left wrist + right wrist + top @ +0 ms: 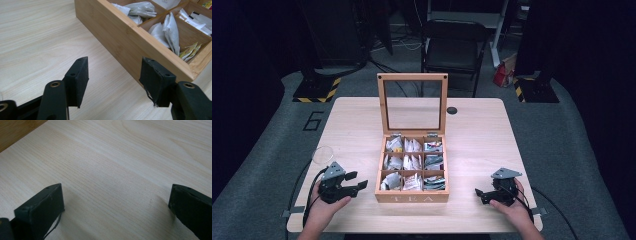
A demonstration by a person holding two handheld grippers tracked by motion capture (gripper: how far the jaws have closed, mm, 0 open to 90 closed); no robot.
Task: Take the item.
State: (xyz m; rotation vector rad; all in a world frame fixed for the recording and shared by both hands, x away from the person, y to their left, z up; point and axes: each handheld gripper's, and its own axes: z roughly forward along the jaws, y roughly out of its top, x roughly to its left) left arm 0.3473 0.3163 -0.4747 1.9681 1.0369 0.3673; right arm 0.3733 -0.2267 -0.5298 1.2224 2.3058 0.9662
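Tea box (pixel 412 197), bamboo with "TEA" on its front wall, sits at the middle of the table (pixel 472 150), its glass-paned lid (pixel 412 102) standing upright at twelve o'clock. Nine square compartments hold paper sachets.

Going left to right: a clear glass disc or cup rim (pixel 322 155) lies at about ten o'clock from the left gripper (pixel 360 180), near the table's left edge. That gripper hovers at nine o'clock from the box, near it but not touching, jaws partly spread with nothing between them. In the left gripper view the left gripper (pixel 113 80) looks past the box's smooth side wall (pixel 120 37) into the near compartments, where crinkled white sachets (pixel 170 32) stand on edge and a yellow-tagged one (pixel 191 50) leans in a corner.

The step in hand looks like a reach for a sachet. To do it well, I would lift the jaws over the wall before going in, come down from above, and pinch one packet by its upper edge. The paper is thin and limp, so a light, square grip should be enough; too deep a bite may gather its neighbours.

At three o'clock from the box, well apart, the right gripper (pixel 486 193) rests low over the bare, pale, fine-grained wood. In the right gripper view the right gripper (pixel 116 202) has its matte black pads (pixel 40 212) wide apart and empty.
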